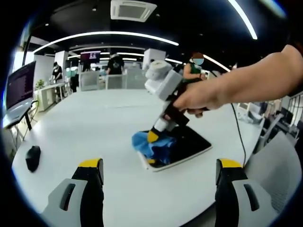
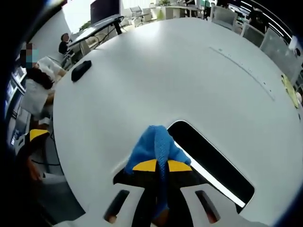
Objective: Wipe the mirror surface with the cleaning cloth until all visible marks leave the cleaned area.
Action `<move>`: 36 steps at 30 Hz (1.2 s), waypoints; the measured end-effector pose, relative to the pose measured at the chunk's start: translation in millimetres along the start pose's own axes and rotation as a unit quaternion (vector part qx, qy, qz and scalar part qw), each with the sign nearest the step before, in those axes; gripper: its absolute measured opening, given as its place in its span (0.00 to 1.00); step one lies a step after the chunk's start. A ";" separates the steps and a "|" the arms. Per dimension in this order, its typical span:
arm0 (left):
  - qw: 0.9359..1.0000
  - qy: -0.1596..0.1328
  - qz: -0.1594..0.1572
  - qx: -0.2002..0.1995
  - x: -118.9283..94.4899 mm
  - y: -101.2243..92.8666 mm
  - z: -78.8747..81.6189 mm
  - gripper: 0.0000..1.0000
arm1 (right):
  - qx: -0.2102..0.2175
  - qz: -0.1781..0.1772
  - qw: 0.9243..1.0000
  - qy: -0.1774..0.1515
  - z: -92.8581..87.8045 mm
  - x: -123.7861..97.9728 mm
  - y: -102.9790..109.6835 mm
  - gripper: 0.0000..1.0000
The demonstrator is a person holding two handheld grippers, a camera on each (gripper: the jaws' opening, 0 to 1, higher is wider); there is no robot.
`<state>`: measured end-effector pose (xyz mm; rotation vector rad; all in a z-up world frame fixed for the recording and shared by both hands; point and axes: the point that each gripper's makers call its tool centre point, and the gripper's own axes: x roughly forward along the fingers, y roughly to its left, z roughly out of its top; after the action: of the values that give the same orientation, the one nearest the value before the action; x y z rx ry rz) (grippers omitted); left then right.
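The mirror (image 1: 189,144) lies flat on the white table (image 1: 94,123). The right gripper (image 2: 162,165) is clamped on the blue cloth (image 2: 156,144), pressing it against the mirror's near end. The cloth is judged soft, light and bunched; hold it at the gathered fold. The mirror is judged rigid, slippery and fragile. The left gripper (image 1: 158,166) hovers short of the mirror, jaws apart, holding nothing
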<state>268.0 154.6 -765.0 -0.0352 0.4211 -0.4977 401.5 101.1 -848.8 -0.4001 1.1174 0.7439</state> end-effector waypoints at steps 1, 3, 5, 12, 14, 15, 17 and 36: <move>1.000 0.000 0.000 0.000 0.2 0.2 -0.3 0.99 | 0.000 0.000 1.000 0.000 -0.2 0.5 -0.9 0.01; 1.000 0.001 -0.001 0.001 0.6 0.3 -1.1 0.99 | 0.002 0.000 1.000 0.000 -2.4 -1.2 -2.4 0.01; 1.000 0.002 -0.001 0.001 1.0 0.5 -1.8 0.99 | 0.005 -0.001 1.000 0.000 -2.1 2.4 -8.2 0.01; 1.000 0.002 -0.002 0.000 1.4 0.8 -2.3 0.99 | 0.016 -0.006 1.000 -0.001 -12.9 -3.9 -17.7 0.01; 1.000 0.002 -0.002 0.000 1.4 0.9 -2.4 0.99 | 0.023 -0.006 1.000 -0.001 -15.2 -4.2 -21.5 0.01; 1.000 0.002 -0.002 0.000 1.4 0.8 -2.3 0.99 | 0.025 -0.006 1.000 -0.002 -16.1 -4.2 -23.1 0.01; 1.000 0.002 -0.002 0.000 1.4 0.5 -2.2 0.99 | 0.031 -0.006 0.999 -0.004 -18.8 -6.2 -24.5 0.01; 1.000 0.007 -0.003 0.002 0.6 -1.3 -2.6 0.99 | 0.048 -0.024 0.999 -0.002 -47.3 -15.3 -59.1 0.01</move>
<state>266.9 153.4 -767.5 -0.0287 0.4341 -0.5053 408.7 24.7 -858.2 -0.3418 1.1314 0.6466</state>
